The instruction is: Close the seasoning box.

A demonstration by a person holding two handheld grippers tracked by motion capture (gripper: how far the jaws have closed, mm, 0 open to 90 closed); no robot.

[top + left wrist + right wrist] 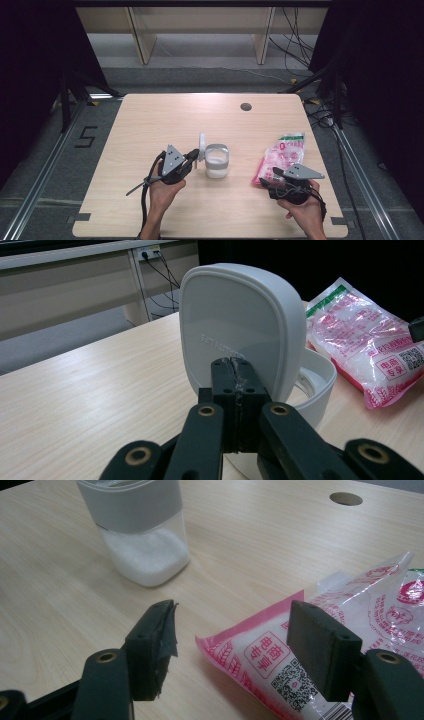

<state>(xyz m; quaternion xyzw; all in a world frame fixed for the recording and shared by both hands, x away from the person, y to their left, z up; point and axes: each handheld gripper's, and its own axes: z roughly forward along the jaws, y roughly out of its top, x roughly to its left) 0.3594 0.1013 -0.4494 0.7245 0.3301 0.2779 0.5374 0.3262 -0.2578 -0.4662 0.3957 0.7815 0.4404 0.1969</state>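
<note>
Two steps left: open bag, pour.
Done: left hand-held gripper (235,385) pinches lid (240,325), raised off container (217,161).
Pending: right hand-held gripper (232,650), wide, at bag (310,650) beside container.

White flip lid (240,325) of the container (217,161): rounded-rectangular, raised upright on the container's left side, its lower edge pinched between the closed jaws of the left claw (235,371). The container itself is a small jar with a grey-white collar over a clear body, standing upright near the middle of the worktop (150,125), mouth open, partly filled with white granules (the fill reaches roughly halfway up the clear part). Pink-and-white plastic bag (320,645) with a green-printed far end: lying flat to the container's right, its near corner between the parted jaws of the right claw (235,645).
</note>
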